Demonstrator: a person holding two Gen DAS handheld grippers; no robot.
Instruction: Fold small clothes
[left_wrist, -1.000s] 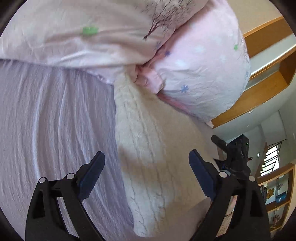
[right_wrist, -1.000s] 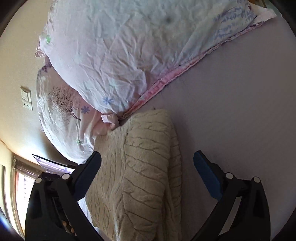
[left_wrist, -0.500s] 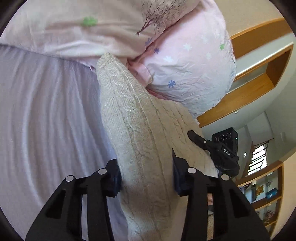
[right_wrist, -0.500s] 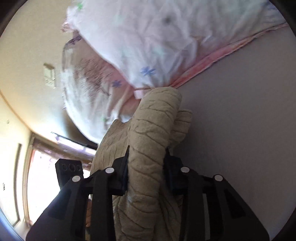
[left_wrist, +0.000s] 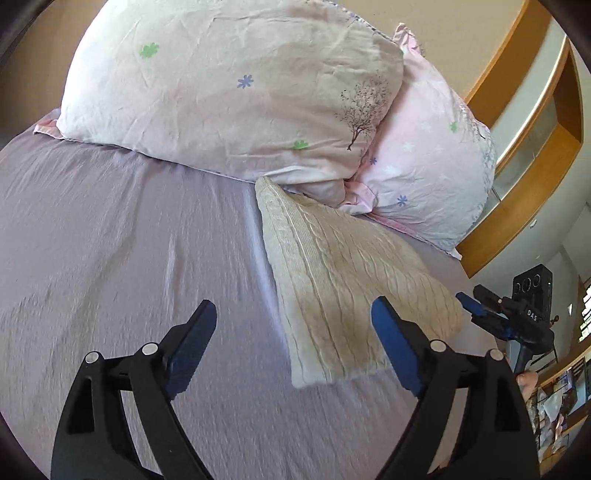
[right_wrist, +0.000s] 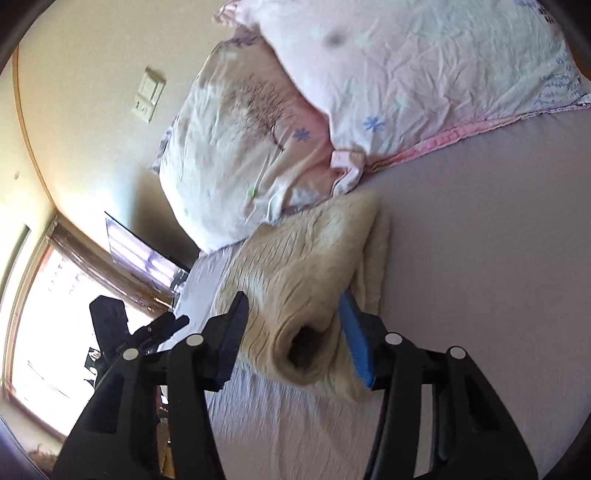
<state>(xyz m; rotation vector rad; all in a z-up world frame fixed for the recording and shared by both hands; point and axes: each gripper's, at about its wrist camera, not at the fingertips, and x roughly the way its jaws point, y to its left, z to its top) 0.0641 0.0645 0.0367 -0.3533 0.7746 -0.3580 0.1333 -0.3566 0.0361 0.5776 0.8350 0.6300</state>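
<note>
My left tongs (left_wrist: 293, 334) are spread wide with nothing between them, hovering over the bed (left_wrist: 110, 240) just left of the sweater's near edge, blue pads (left_wrist: 192, 343) clear of the knit, so I judge this side is let go and only standing by. My right tongs (right_wrist: 291, 332) are also parted, not pinching: the sweater (right_wrist: 306, 273) bulges up between the two pads and a rolled tube opening of knit, probably a sleeve or a fold mouth, sits right in the gap, the right pad touching or just beside the cloth, can't tell which. Sweater itself, cream cable knit, lies folded into a longish wedge on the lilac sheet, its far tip tucked against the pillows (left_wrist: 229, 85) where the two of them meet; from the left wrist view it looks flat and tidy (left_wrist: 354, 280), from the right wrist view the near end is still puffy and layered. Placed up by the pillows likely as the put-away spot for finished pieces. My read: fold mostly done, near end may want pressing flat. Risk: the rolled end springs open if nudged. Wall switch (right_wrist: 147, 94) and window behind, not relevant
</note>
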